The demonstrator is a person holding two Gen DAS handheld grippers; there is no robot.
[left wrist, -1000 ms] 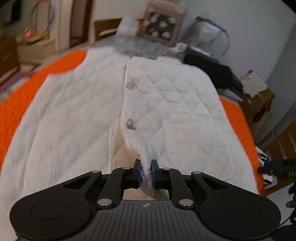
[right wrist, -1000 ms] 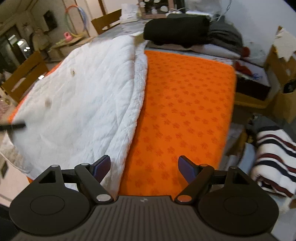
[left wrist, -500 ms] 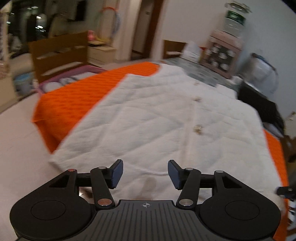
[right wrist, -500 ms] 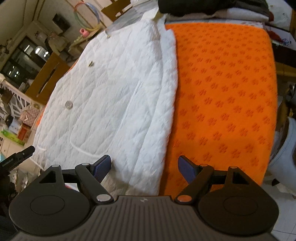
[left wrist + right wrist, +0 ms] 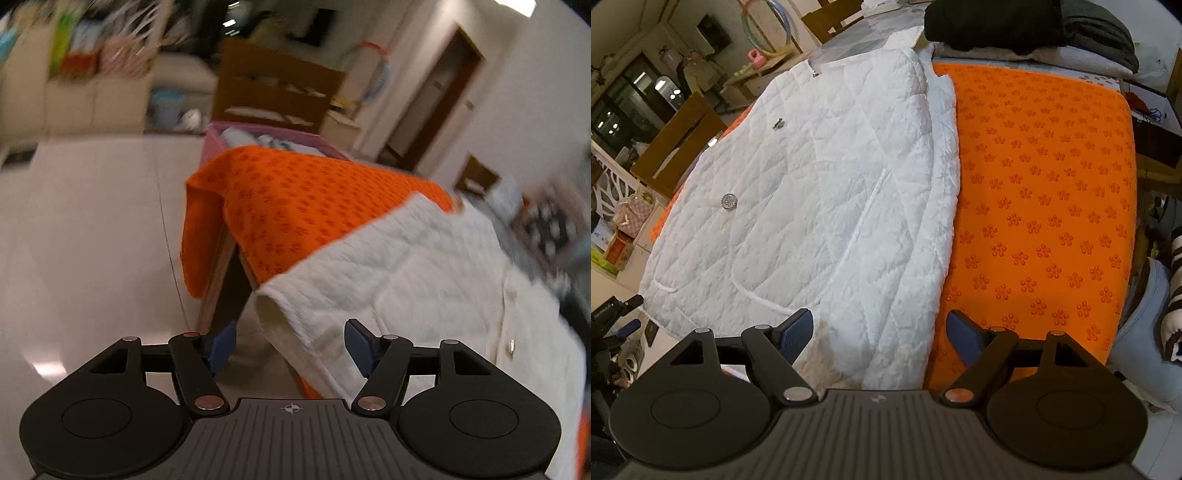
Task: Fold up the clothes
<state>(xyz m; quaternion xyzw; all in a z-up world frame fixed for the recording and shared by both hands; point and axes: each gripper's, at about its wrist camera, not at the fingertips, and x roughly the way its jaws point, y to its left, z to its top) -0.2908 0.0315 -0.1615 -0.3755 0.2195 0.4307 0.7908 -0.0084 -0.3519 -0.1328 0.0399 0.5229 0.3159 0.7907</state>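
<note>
Left wrist view first. Left gripper [image 5: 291, 341] low over the near-left corner of the white quilted jacket [image 5: 413, 266], jaws opening, blue pads standing well apart. Corner of the hem hanging in the gap between them, pads not pressing on it. Jacket spread flat over the orange cloth [image 5: 295, 206], hem corner drooping off the table edge, probably why the approach comes in from below and in front. Table leg [image 5: 225, 284] dark under the overhang, pale floor [image 5: 92, 229] beyond. One button [image 5: 511, 345] catching light along the front placket. Picture smeared, background shelves hard to read.

Right wrist view now. Right gripper [image 5: 879, 334] wide, pads apart, nothing pinched. Straddling the jacket's [image 5: 820, 192] near-right hem, where white quilting meets orange cloth [image 5: 1045, 192]. Left pad over quilting, right pad over bare cloth; contact with the fabric not clear from here. Jacket lying front-up, two buttons [image 5: 729, 201] down the middle, pocket seam curving near the hem, right side edge turned in along a long straight line. Dark clothes pile [image 5: 997, 22] waiting at the far end of the table. Looks like a two-corner pickup being set up: both hem corners framed, likely for lifting the bottom edge toward the collar. No grip made yet on either side.
</note>
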